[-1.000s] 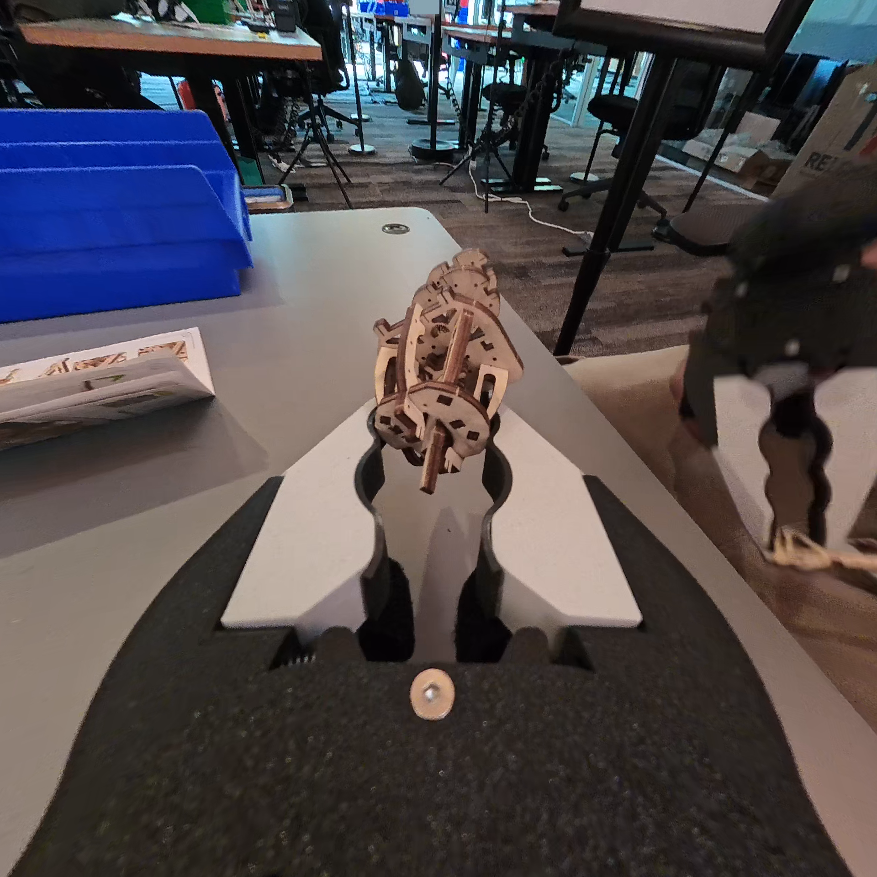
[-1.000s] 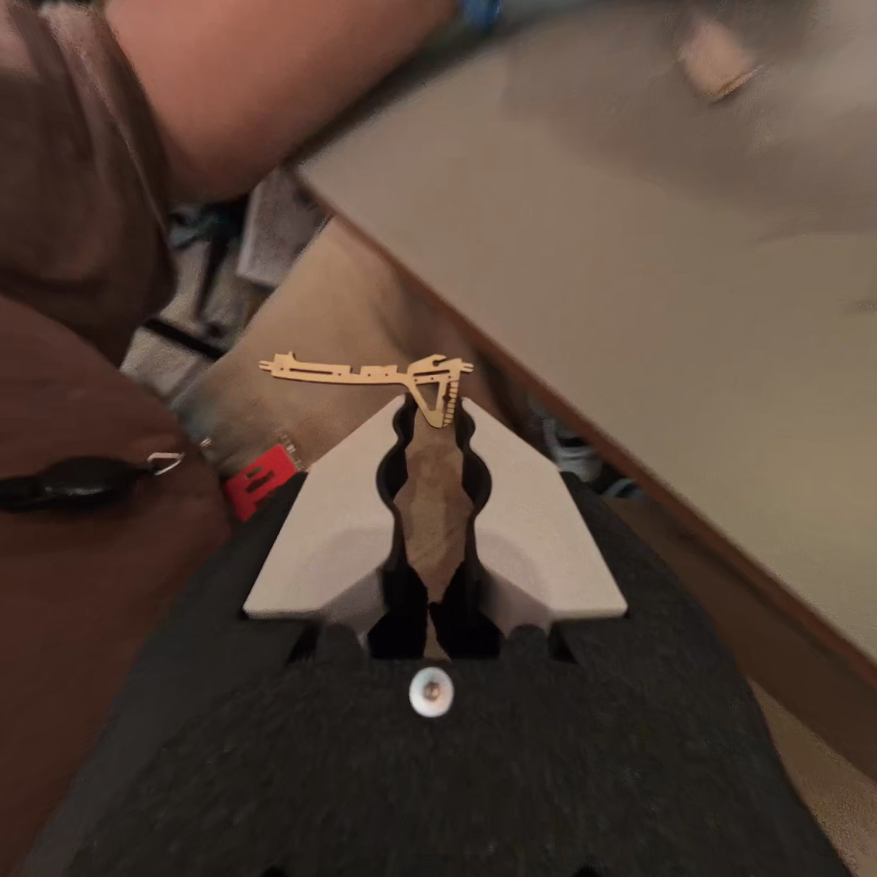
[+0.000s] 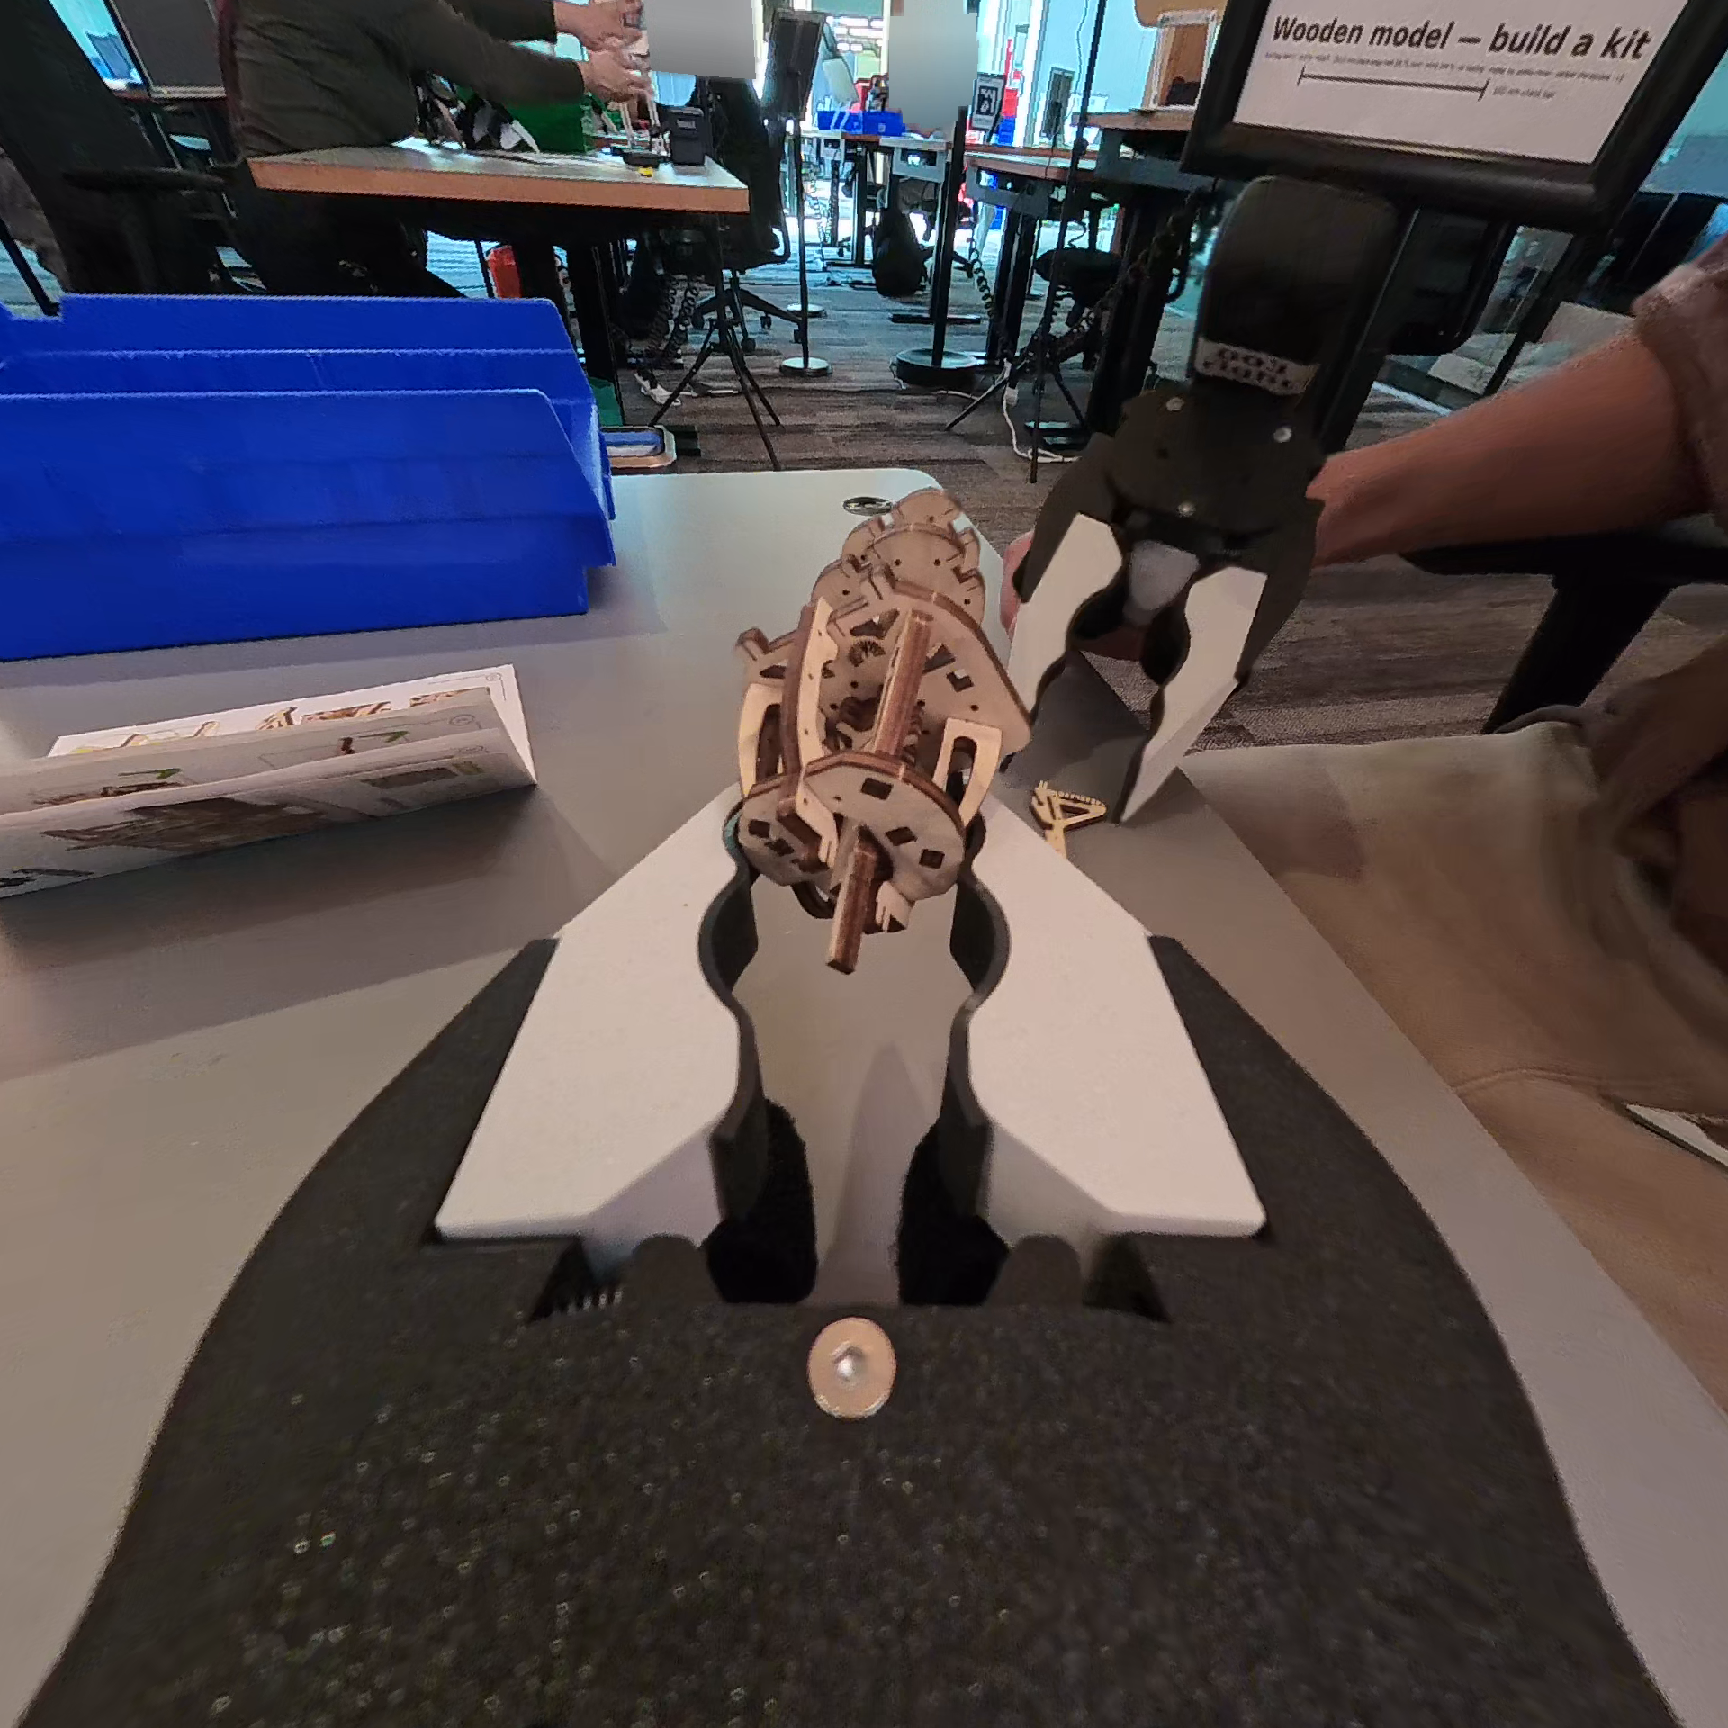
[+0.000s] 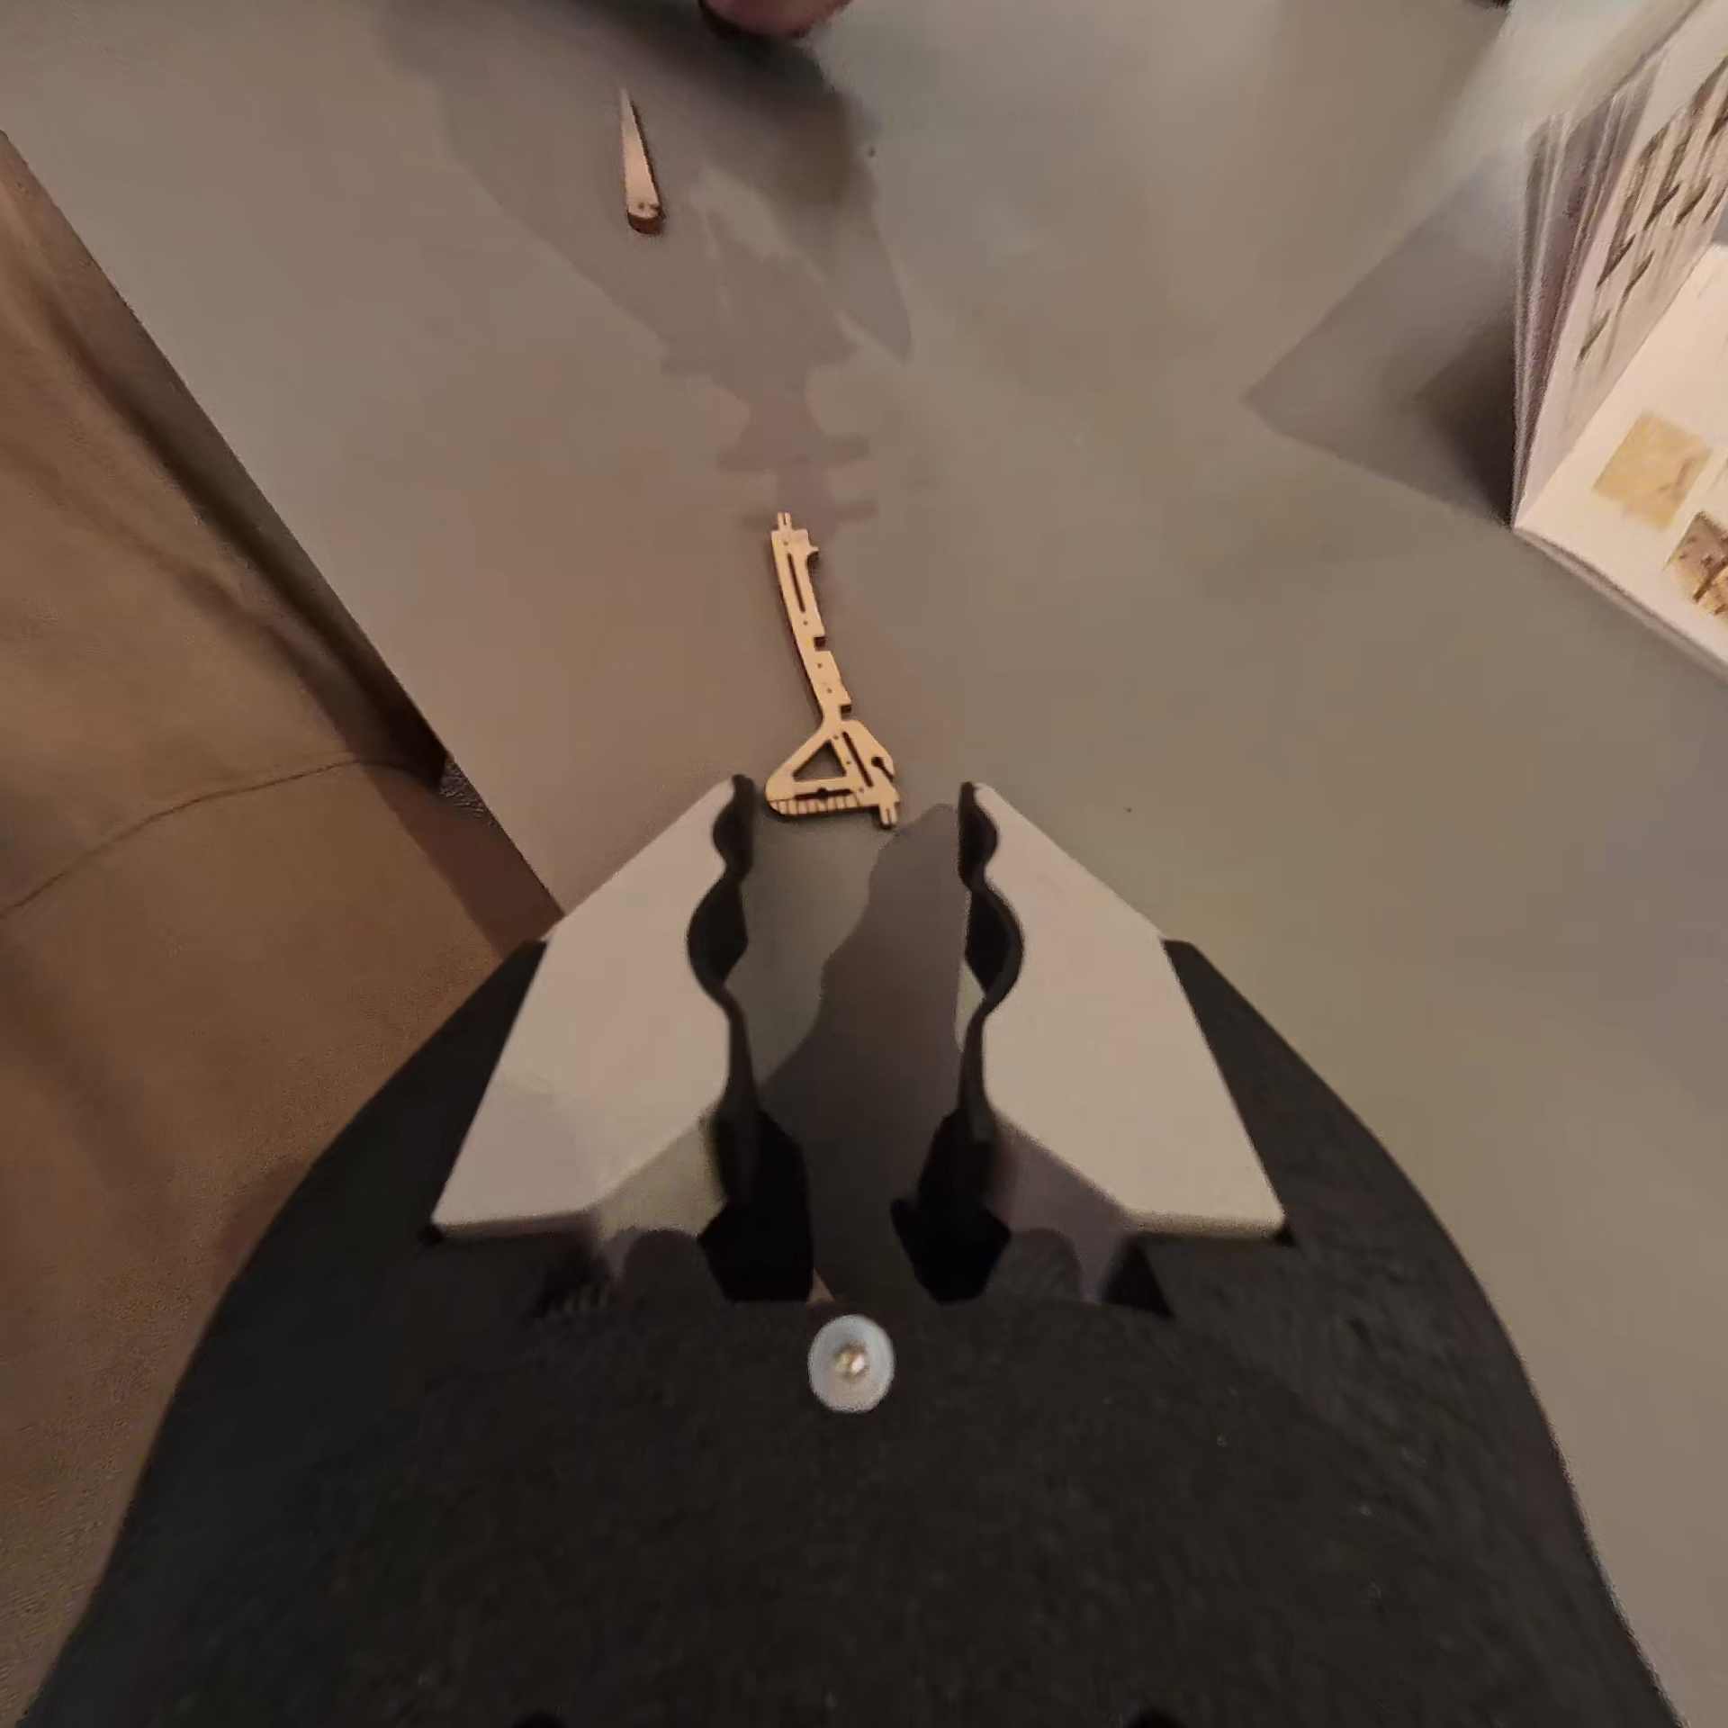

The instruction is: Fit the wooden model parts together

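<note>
Wooden model assembly [image 3: 865, 739] sits clamped in my left tongs [image 3: 853, 846], held above the grey table [image 3: 655, 561]; beyond, my right tongs [image 4: 853, 809] gape empty over the flat key-shaped part [image 4: 823, 692], which I judge needs regripping next

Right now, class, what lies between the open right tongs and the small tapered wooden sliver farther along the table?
The right wrist view shows the flat wooden strut between the right tongs and the sliver; elsewhere, bare grey table.

Pale laser-cut wooden model [image 3: 865, 739], matt, seemingly smooth grey table [image 4: 1169, 655]
</note>
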### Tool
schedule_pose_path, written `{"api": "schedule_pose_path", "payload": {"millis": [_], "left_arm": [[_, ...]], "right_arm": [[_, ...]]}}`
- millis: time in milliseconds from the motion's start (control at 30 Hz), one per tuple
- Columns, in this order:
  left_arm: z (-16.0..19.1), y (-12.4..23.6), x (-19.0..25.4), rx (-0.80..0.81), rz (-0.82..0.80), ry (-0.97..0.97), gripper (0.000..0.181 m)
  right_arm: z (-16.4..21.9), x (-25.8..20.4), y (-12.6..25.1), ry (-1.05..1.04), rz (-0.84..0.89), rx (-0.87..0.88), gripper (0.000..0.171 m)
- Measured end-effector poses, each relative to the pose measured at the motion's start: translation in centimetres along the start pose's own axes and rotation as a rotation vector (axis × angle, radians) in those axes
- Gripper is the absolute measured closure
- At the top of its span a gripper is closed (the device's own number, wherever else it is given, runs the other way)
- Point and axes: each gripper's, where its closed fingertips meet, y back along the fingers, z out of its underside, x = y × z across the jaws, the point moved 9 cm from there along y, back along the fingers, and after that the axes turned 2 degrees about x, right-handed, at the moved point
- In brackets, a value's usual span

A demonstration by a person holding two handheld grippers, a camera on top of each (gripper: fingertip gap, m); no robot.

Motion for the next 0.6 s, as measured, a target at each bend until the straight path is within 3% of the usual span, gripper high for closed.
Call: {"api": "schedule_pose_path", "payload": {"millis": [67, 400, 600], "left_arm": [[0.05, -0.12, 0.09, -0.001, 0.005, -0.002, 0.147], [0.08, -0.27, 0.16, -0.002, 0.023, 0.006, 0.146], [0.28, -0.65, 0.42, -0.039, 0.029, -0.014, 0.146]], "right_arm": [[0.12, 0.00, 0.08, 0.020, -0.001, 0.012, 0.135], [-0.32, 0.54, -0.69, -0.104, -0.170, 0.017, 0.122], [-0.06, 0.30, -0.57, -0.054, -0.079, 0.012, 0.144]]}}
